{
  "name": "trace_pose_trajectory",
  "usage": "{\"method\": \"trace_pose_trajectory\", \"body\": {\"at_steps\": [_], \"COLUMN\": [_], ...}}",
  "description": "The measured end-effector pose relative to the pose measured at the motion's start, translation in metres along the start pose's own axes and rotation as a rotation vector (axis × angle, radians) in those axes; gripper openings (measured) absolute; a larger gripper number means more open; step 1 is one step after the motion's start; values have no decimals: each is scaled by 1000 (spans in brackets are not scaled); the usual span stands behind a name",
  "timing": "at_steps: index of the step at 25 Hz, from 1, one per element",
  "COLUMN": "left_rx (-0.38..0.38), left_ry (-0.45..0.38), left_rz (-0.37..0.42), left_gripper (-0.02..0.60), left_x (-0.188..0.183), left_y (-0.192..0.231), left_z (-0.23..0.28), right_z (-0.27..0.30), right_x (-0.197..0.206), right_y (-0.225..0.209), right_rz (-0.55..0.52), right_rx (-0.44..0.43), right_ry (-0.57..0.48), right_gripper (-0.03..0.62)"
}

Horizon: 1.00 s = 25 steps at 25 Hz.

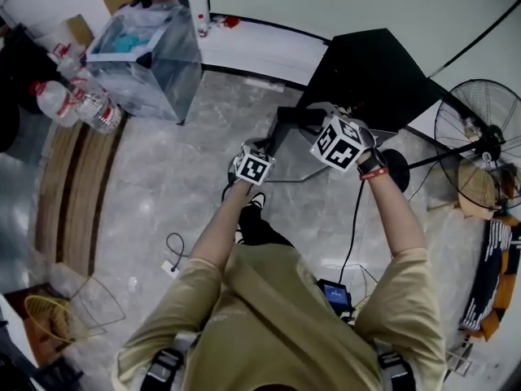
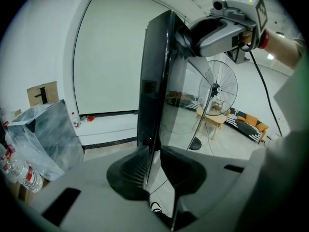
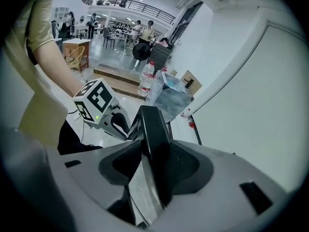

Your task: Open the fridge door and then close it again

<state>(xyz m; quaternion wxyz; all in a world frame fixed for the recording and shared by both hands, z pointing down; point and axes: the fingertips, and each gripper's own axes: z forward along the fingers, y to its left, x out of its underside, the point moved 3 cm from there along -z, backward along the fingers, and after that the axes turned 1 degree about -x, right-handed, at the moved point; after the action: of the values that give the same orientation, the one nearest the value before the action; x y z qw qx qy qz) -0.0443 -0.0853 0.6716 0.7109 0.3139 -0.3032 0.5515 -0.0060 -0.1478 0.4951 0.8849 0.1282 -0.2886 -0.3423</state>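
- The left gripper (image 2: 153,164) is clenched on the free edge of the fridge door (image 2: 155,81). One pad sits on each face of the dark panel, at a lower point on that edge than the other hand.
- The fridge door stands swung out from the black fridge (image 1: 374,72), edge-on to the person and between the two hands.
- The right gripper (image 3: 155,161) is clamped on the same edge, higher up near the door's top corner.
- These views do not tell whether this is the opening swing or the closing one. Either way, the step would likely go best with both hands travelling together along the hinge's arc. The wrists should turn with the panel so that neither grip twists or slides off the thin edge.
- A gentle finish seems wise, since a glassy door pushed hard could bounce off its seal.
- The floor (image 1: 163,194) is pale grey polished stone. Toward its left edge stand water bottles (image 1: 77,100) beside a wooden step (image 1: 69,194).
- A clear plastic bag (image 1: 151,51) sits near the far left corner, against the white wall (image 2: 111,57).
- A wicker basket (image 1: 45,316) sits at the near left corner.
- A cable (image 1: 175,247) lies loose on the floor, left of the person's leg.
- A standing fan (image 1: 480,129) stands at the right edge, beside the fridge. Its base looks well apart from the door's path.
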Motion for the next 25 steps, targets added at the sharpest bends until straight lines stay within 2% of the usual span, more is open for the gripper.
{"method": "trace_pose_trajectory", "body": {"at_steps": [3, 17, 25], "left_rx": [5, 69, 96], "left_ry": [-1, 32, 47], "left_rz": [-1, 99, 139], "left_gripper": [84, 86, 86], "left_x": [-7, -48, -77], "left_y": [10, 48, 72], "left_z": [8, 53, 86], "right_z": [7, 32, 45], "right_x": [-1, 6, 13], "right_y": [-9, -63, -102], "right_rz": [27, 145, 219], "right_rx": [18, 38, 79], "right_ry": [0, 13, 14], "right_gripper": [200, 195, 192]}}
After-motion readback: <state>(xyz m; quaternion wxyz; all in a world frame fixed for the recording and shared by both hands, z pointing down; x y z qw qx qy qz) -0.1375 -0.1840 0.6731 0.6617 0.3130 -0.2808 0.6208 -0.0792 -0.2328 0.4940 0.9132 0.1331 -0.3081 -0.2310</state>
